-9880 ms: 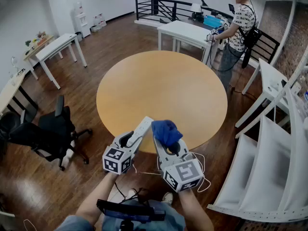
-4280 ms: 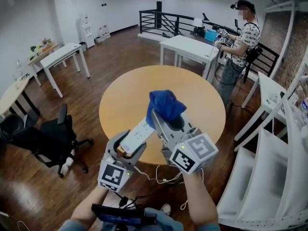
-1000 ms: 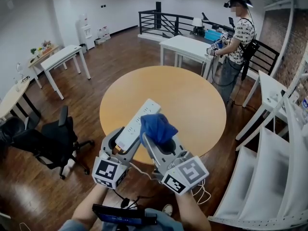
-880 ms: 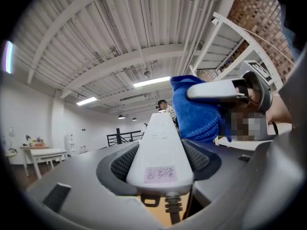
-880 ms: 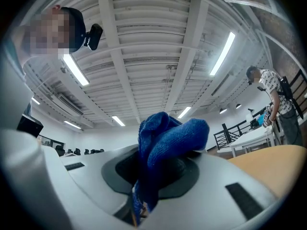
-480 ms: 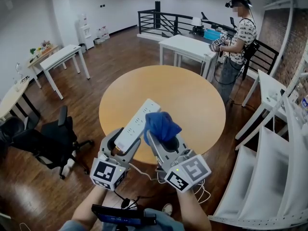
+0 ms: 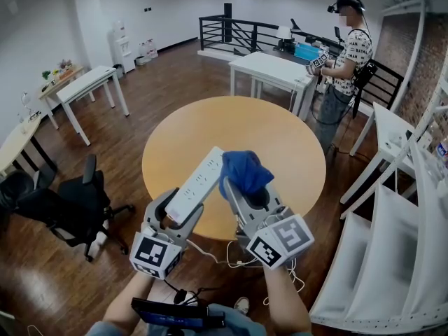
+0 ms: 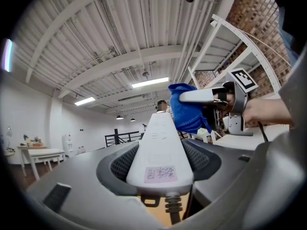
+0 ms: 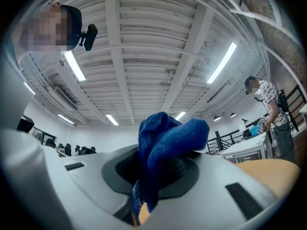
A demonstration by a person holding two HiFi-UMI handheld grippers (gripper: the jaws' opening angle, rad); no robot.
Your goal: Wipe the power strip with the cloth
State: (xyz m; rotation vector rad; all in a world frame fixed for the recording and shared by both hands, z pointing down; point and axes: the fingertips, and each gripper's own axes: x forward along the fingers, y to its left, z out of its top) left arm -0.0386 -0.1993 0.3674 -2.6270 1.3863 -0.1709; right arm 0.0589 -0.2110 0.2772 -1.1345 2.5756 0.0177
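My left gripper (image 7: 170,214) is shut on a long white power strip (image 7: 195,185), which slants up and to the right above the round wooden table (image 7: 280,138). In the left gripper view the power strip (image 8: 160,152) runs straight out between the jaws, its cord end nearest the camera. My right gripper (image 7: 246,196) is shut on a bunched blue cloth (image 7: 243,171). The cloth (image 8: 188,111) sits against the right side of the strip's far end. In the right gripper view the cloth (image 9: 165,147) fills the gap between the jaws.
A white cable (image 7: 222,250) hangs from the strip below the grippers. A black office chair (image 7: 73,201) stands at the left. White tables (image 7: 269,51) and a standing person (image 7: 343,61) are beyond the round table. White shelving (image 7: 399,222) is at the right.
Both grippers have shifted slightly right and the cloth has slid up along the strip toward its far end. The grips are unchanged.
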